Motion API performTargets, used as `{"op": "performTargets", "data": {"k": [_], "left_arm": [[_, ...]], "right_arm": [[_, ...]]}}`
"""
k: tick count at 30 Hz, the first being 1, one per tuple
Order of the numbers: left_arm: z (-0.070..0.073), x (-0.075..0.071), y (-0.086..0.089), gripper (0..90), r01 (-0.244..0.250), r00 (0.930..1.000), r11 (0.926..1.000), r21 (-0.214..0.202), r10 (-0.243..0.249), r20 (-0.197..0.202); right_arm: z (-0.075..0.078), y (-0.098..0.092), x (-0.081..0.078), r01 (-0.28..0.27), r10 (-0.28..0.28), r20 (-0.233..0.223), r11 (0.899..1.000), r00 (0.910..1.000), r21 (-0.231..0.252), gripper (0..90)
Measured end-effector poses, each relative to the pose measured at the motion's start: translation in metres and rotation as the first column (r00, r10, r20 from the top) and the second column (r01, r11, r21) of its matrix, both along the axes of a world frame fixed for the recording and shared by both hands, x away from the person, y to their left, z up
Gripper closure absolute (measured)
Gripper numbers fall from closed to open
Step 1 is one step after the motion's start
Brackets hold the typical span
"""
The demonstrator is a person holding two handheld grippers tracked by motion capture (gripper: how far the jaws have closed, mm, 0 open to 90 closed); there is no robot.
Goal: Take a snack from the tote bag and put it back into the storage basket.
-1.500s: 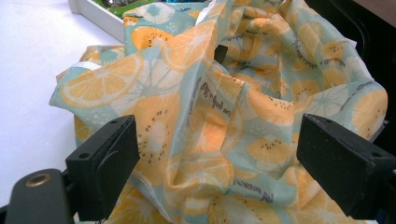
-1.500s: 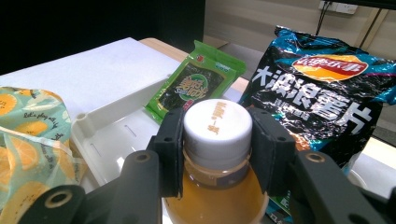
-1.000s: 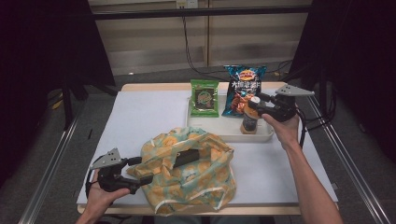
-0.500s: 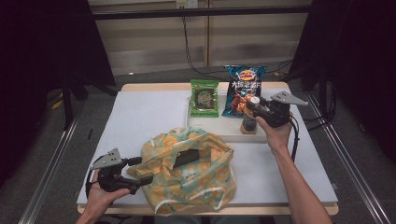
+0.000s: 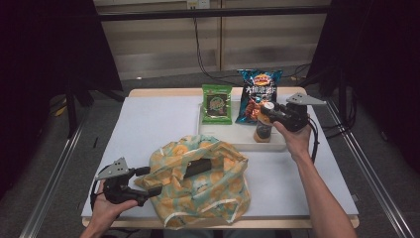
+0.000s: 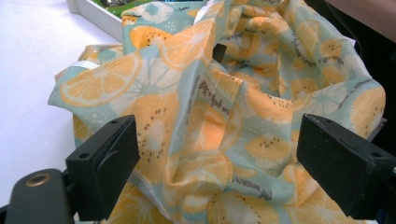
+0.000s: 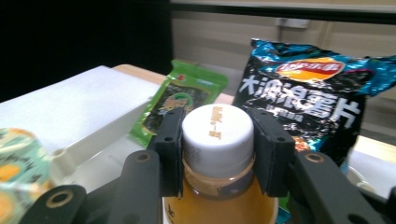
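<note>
A bottle of orange drink with a white cap [image 5: 263, 128] [image 7: 218, 135] stands upright in the white tray [image 5: 233, 141]. My right gripper [image 5: 269, 112] [image 7: 218, 128] has just been closing its jaws, and both pads now press on the sides of the cap. A cloth bag printed with orange slices [image 5: 200, 186] [image 6: 224, 93] lies crumpled at the table's front. My left gripper [image 5: 150, 181] [image 6: 219, 144] is at the bag's left side, its jaws wide apart, with loose fabric between them but not pinched.
A green snack packet [image 5: 217, 103] [image 7: 182, 98] and a dark chips bag [image 5: 257, 94] [image 7: 308, 88] lean at the tray's far side. The white table top [image 5: 148, 124] spreads to the left of the tray. Metal rails run along both table sides.
My right gripper's jaws have narrowed onto the bottle's cap, with the hand shifting slightly toward the bottle. The left gripper and bag have stayed put.
</note>
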State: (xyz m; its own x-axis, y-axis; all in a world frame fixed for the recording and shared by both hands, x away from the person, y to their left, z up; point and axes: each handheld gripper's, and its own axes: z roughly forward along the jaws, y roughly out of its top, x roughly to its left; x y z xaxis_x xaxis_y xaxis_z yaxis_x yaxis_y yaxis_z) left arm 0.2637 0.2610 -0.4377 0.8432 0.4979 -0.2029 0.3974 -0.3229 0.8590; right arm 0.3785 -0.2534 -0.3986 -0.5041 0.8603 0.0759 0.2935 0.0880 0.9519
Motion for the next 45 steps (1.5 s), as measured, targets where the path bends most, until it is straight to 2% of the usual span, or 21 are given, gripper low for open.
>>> {"op": "performTargets", "data": {"k": [5,6,12,17,23,30,36,38,40,43,45], "left_arm": [[0.0,0.0,-0.001,12.8,-0.003,1.0,1.0,0.003,0.003,-0.003],[0.0,0.0,0.0,12.8,-0.001,1.0,1.0,0.005,0.001,-0.002],[-0.001,0.0,-0.002,12.8,0.001,1.0,1.0,0.009,-0.001,-0.003],[-0.001,0.0,-0.002,12.7,0.0,1.0,0.9999,0.011,0.0,-0.004],[-0.001,0.0,-0.002,12.8,-0.001,1.0,0.9999,0.014,0.001,-0.005],[-0.001,0.0,-0.003,12.8,-0.001,1.0,0.9999,0.011,0.001,-0.006],[-0.001,0.0,-0.003,12.8,-0.006,1.0,0.9998,0.019,0.006,-0.004],[-0.001,-0.001,-0.003,12.8,-0.004,1.0,0.9999,0.017,0.004,-0.003],[-0.001,-0.001,-0.003,12.9,-0.005,1.0,0.9999,0.013,0.005,-0.004],[-0.001,0.0,-0.002,12.9,-0.002,1.0,0.9999,0.013,0.002,-0.005],[-0.002,0.0,-0.002,13.0,-0.004,1.0,0.9999,0.014,0.004,-0.008]], "right_arm": [[0.002,-0.013,0.005,-0.072,0.072,-0.007,0.997,0.9974,-0.016,59.2],[0.002,-0.015,0.005,-0.072,0.072,-0.01,0.997,0.9974,-0.01,59.3],[0.004,-0.025,0.004,-0.155,0.154,-0.023,0.988,0.9877,-0.02,59.3],[0.008,-0.028,0.005,-0.176,0.174,-0.045,0.983,0.9837,-0.048,59.3],[0.007,-0.036,0.003,-0.183,0.181,-0.043,0.983,0.9825,-0.03,59.2],[0.009,-0.043,0.001,-0.173,0.171,-0.058,0.984,0.9836,-0.047,59.1],[0.006,-0.042,-0.001,-0.154,0.153,-0.045,0.988,0.9871,-0.017,57.9],[0.005,-0.041,-0.001,-0.145,0.144,-0.053,0.989,0.9881,-0.007,51.6],[0.004,-0.038,0.0,-0.132,0.13,-0.071,0.991,0.989,-0.03,47.2],[0.004,-0.037,-0.001,-0.129,0.13,-0.06,0.992,0.9897,0.004,41.9],[0.006,-0.036,-0.002,-0.122,0.122,-0.056,0.992,0.9909,0.0,37.3]]}}
